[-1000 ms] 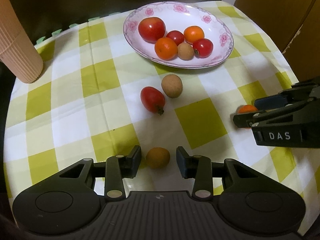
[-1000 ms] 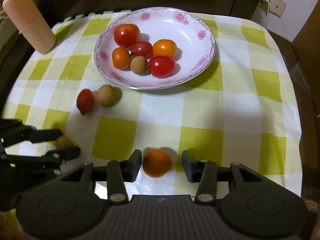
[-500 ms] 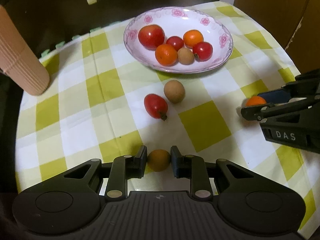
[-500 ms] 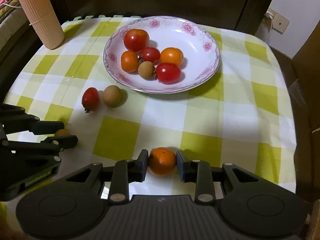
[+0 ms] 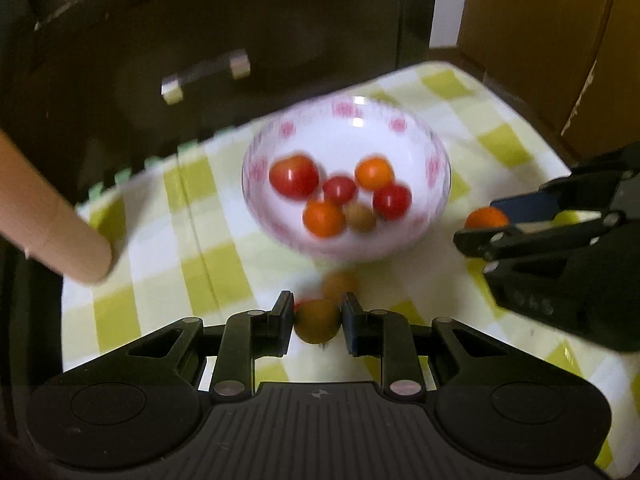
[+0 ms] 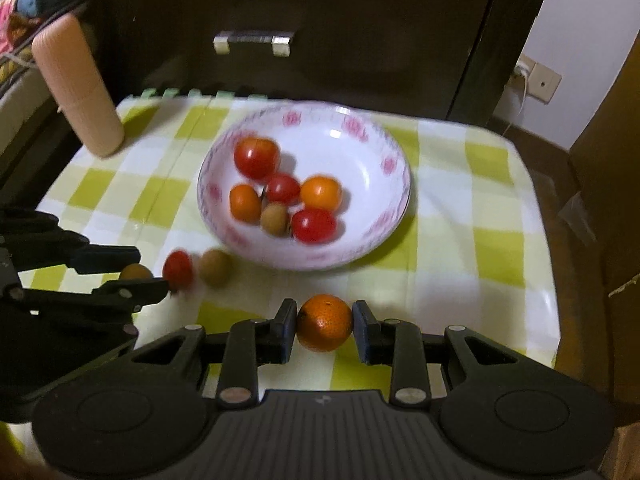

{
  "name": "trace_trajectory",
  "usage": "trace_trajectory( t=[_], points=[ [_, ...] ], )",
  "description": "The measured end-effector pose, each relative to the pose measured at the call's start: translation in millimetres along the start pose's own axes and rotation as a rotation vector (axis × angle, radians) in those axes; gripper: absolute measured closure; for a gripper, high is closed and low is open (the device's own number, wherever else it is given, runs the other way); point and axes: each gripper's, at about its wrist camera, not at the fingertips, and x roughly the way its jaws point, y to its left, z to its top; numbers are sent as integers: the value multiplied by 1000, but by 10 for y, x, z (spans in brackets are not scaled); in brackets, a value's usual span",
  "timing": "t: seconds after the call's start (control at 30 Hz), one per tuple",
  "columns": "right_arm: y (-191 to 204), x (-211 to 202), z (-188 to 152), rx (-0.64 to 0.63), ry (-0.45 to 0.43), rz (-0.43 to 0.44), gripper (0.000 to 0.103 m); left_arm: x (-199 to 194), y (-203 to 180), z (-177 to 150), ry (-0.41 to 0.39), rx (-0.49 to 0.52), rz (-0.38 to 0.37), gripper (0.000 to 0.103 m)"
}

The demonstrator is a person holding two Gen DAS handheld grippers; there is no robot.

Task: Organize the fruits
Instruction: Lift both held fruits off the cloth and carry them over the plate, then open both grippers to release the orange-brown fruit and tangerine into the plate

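Note:
My left gripper point(image 5: 316, 318) is shut on a small brownish-orange fruit point(image 5: 317, 320) and holds it above the checked cloth. In the right wrist view my right gripper point(image 6: 325, 323) is shut on a small orange point(image 6: 325, 322), also off the table. A white bowl with pink flowers point(image 6: 372, 236) point(image 5: 434, 152) holds several tomatoes, oranges and a brown fruit. A red tomato point(image 6: 178, 266) and a round brown fruit point(image 6: 215, 266) lie on the cloth left of the bowl. The left gripper point(image 6: 132, 274) shows at the left edge, the right gripper point(image 5: 486, 220) at the right edge of the left wrist view.
A ribbed beige cylinder point(image 6: 78, 88) point(image 5: 48, 224) stands at the cloth's back left corner. A dark cabinet with a metal handle point(image 6: 252, 42) rises behind the table. The yellow-and-white checked cloth point(image 6: 480, 216) drops off at the right edge, beside a brown board.
Both grippers closed on their fruits and lifted them off the cloth. Each view has tipped up, so the bowl sits lower and the cabinet shows behind.

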Motion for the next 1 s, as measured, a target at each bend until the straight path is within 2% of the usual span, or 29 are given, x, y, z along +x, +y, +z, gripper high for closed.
trace_trajectory(
  t=[0.23,0.5,0.67,1.0],
  points=[
    [-164,51,308,17,-32,-22,74,63,-68,417,-48,33,21,70],
    [-375,308,578,49,-45,-43,74,369,-36,715,-48,36,37,70],
    [-449,502,682,61,-50,-50,74,523,3,851,-49,30,34,69],
    [-580,714,790,130,-64,19,73,703,132,943,-48,-35,-18,67]
  ],
)
